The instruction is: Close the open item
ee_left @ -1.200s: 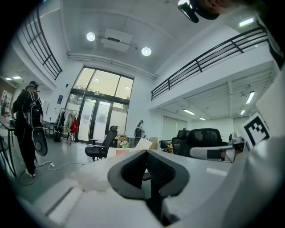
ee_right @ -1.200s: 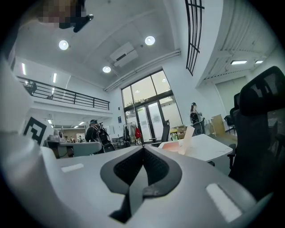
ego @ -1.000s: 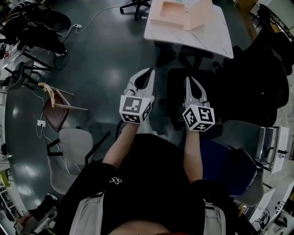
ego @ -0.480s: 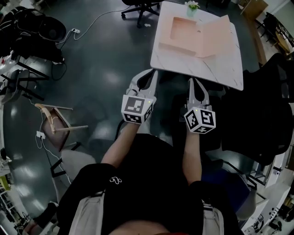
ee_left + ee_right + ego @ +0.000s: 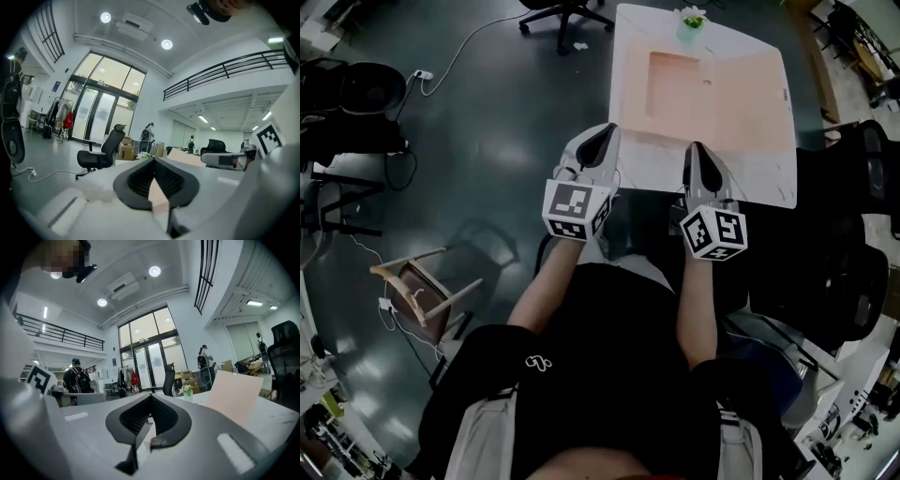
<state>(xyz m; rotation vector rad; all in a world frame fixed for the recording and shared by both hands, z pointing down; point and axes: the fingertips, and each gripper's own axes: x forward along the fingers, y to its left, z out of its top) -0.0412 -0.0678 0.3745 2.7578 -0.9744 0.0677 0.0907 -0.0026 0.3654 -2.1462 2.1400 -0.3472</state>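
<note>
a pale pink box [image 5: 680, 86] is seen lying open on the white counter [image 5: 712, 178], lid raised at its right, with left claw [image 5: 605, 131] and right claw [image 5: 698, 148] both clenched, empty, near it.

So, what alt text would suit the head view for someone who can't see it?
Seen from above, a person holds the left tongs and right tongs, both shut, toward a white table bearing an open pink box. A small plant stands at the table's far edge.
</note>
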